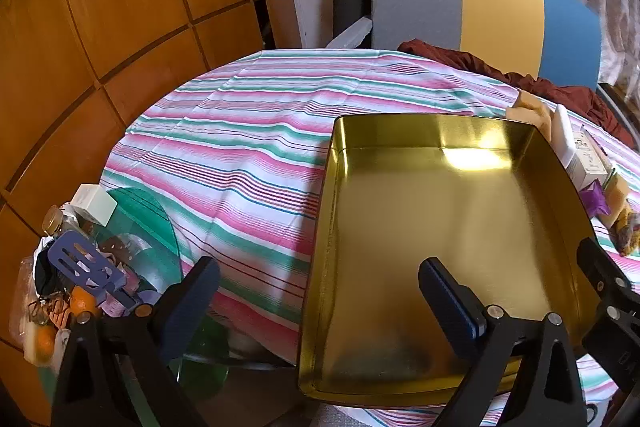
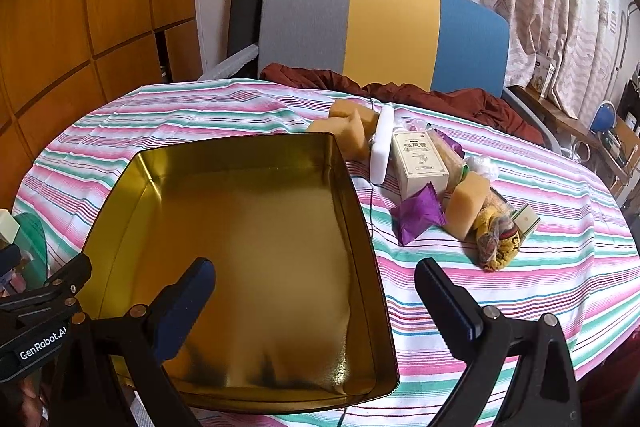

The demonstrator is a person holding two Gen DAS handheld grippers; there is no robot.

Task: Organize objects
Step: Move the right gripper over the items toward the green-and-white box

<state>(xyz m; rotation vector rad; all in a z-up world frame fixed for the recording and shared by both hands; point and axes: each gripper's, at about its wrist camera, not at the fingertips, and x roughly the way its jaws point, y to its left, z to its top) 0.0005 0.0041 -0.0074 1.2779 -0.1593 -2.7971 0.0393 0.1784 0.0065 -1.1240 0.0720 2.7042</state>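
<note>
Hovering open tongs (image 2: 314, 297) over gold tin (image 2: 352, 195)

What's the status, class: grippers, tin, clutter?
Left gripper open, right gripper open, both empty. Gold tin empty on striped cloth. Sponges, box, purple wrapper piled right of tin, untouched.
</note>
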